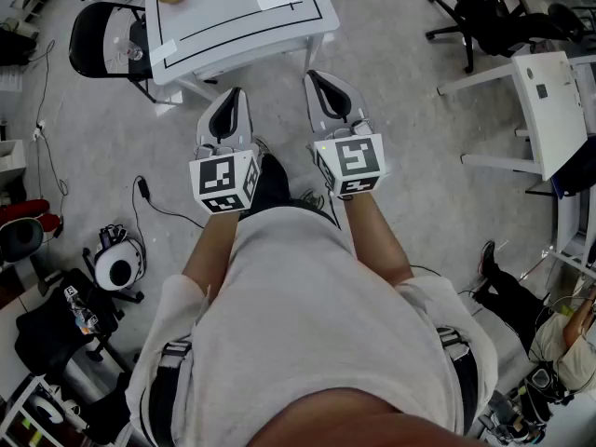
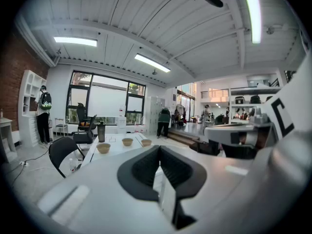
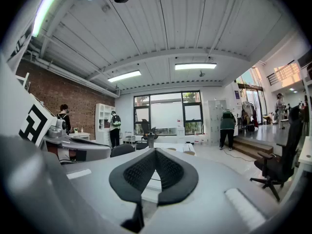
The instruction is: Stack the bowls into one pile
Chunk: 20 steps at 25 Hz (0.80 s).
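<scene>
**Fingers.** On my left gripper [image 1: 233, 99] the fingers [image 2: 141, 169] meet at the tips with nothing between them. The fingers [image 3: 170, 172] of my right gripper [image 1: 318, 80] are likewise closed and empty. I judge they are kept closed because nothing is within reach to take.

**Grippers.** Both are held side by side in front of the person's torso. They hang above the floor, well short of the near edge of the surface [image 1: 233, 17], and point toward it. This reads as an approach posture, not a grasp.

**Task objects.** Three tan bowls sit on the surface, each apart from the others and none stacked: left bowl [image 2: 103, 148], middle bowl [image 2: 127, 142] and right bowl [image 2: 146, 142]. A dark bottle [image 2: 101, 130] stands on the surface behind the left bowl.

**Surroundings.** A black chair [image 1: 102, 40] stands at the left side of the surface.

**Status.** Stacking has not begun. The next move calls for closing in on the surface and opening the fingers at a bowl rim.
</scene>
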### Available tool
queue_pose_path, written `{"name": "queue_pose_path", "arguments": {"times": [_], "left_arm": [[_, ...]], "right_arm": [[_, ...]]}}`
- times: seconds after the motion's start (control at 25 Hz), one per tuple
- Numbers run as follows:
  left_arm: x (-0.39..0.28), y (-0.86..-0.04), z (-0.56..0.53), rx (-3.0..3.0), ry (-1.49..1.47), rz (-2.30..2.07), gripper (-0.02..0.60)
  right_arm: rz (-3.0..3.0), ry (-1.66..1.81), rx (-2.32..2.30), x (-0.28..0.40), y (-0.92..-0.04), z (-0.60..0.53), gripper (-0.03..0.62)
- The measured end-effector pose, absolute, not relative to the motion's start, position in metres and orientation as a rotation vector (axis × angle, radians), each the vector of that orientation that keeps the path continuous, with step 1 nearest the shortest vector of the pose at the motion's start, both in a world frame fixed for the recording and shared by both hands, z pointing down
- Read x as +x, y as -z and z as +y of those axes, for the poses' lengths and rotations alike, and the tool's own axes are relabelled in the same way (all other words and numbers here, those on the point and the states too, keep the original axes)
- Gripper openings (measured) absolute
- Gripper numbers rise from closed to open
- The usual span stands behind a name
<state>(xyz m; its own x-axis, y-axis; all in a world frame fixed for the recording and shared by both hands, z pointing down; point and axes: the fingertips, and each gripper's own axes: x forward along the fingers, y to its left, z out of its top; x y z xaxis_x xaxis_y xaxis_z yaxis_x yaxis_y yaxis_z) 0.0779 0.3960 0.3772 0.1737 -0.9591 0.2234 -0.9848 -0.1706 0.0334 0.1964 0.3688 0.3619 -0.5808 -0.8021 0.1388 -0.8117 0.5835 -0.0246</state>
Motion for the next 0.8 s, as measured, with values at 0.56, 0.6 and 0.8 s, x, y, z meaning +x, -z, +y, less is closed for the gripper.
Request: {"name": "queue_pose_path", "arguments": {"times": [0.56,0.6,0.8], "left_arm": [[-0.027,-0.419,0.271,2.215,-0.250,-1.795,0.002],[-0.036,-0.420,0.262,2.211,-0.247,-1.790,0.002],[-0.070,-0.423,0.225,2.193,-0.236,-1.764,0.002]], "right_arm": [[-2.627,-0.175,1.286,0.083,-0.408,0.237,0.000],[-2.619,-0.171,1.273,0.075,-0.410,0.227,0.000],[-2.591,-0.174,1.233,0.052,-0.412,0.195,0.017]]}}
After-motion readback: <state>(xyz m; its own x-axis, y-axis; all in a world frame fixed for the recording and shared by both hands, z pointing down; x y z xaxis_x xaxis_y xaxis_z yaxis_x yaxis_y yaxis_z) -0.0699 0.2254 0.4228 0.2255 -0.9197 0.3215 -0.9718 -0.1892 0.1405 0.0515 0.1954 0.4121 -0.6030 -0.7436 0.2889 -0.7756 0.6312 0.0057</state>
